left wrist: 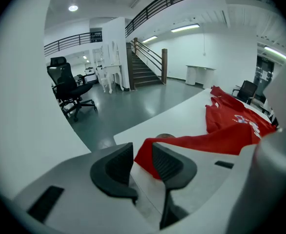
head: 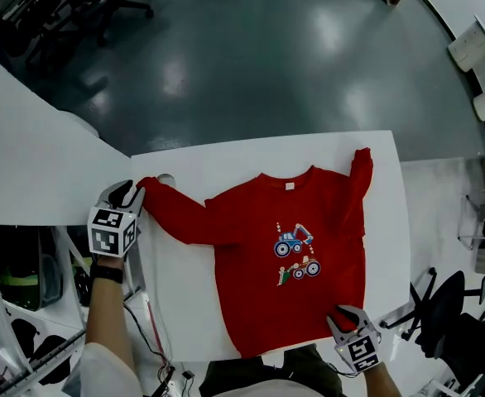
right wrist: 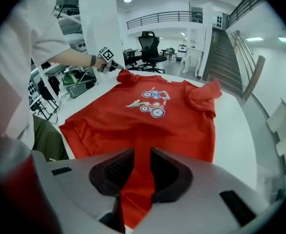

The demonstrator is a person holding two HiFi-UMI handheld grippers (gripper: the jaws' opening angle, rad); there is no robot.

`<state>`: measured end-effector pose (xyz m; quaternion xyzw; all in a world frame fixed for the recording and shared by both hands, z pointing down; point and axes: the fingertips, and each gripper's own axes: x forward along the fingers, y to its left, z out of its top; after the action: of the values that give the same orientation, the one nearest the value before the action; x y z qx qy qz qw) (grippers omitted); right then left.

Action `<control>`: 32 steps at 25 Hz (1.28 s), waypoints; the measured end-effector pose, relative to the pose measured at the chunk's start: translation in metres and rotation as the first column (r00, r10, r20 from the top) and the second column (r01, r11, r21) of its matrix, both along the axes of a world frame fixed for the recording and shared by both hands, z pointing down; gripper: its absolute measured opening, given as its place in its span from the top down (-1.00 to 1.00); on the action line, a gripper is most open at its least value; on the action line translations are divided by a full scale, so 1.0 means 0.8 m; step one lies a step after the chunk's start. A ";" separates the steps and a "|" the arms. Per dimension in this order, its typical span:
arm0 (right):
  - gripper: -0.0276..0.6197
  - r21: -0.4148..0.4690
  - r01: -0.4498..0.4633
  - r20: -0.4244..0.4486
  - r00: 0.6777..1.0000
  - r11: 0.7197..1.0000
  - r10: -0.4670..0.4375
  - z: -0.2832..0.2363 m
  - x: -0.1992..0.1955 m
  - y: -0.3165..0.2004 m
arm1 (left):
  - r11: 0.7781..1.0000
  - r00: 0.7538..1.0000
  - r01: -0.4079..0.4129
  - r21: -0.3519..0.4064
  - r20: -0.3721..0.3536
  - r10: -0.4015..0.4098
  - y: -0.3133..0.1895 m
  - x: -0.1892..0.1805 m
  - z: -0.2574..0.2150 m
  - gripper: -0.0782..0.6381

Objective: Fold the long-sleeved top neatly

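Right tool (right wrist: 142, 161) on red top (right wrist: 150, 118)

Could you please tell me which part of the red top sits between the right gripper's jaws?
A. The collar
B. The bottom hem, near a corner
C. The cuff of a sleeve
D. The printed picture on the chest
B: in the right gripper view, the right gripper has its jaws closed on a pinch of the bottom hem of the red top, at the corner nearest the person.

Matt red cloth top (head: 288, 255) on a smooth white table (head: 184, 304), glossy grey floor (head: 267, 64).
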<state>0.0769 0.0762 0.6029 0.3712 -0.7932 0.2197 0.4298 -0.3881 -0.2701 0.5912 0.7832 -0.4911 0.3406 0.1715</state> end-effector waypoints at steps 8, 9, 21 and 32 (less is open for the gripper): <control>0.57 -0.014 -0.026 0.006 1.000 1.000 0.026 0.003 -0.007 0.001 | 0.998 1.000 -0.025 -0.065 -0.010 0.025 -0.012 0.010 0.034 0.44; 0.57 -0.022 -0.034 0.005 0.999 0.999 0.034 0.001 -0.008 -0.001 | 0.997 0.999 -0.040 -0.063 -0.006 0.040 -0.011 0.013 0.035 0.46; 0.58 0.024 0.029 0.016 0.999 0.999 -0.029 -0.004 -0.020 -0.025 | 0.998 0.998 -0.057 -0.026 0.040 0.058 0.013 -0.001 0.008 0.71; 0.59 0.066 0.159 0.052 0.985 0.985 -0.163 -0.021 -0.064 -0.051 | 0.998 0.987 0.002 0.070 0.162 -0.013 0.127 -0.076 -0.084 0.71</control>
<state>0.0261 0.0350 0.5862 0.3125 -0.8391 0.1703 0.4115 -0.4486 -0.1684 0.5237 0.7565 -0.5179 0.3853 0.1046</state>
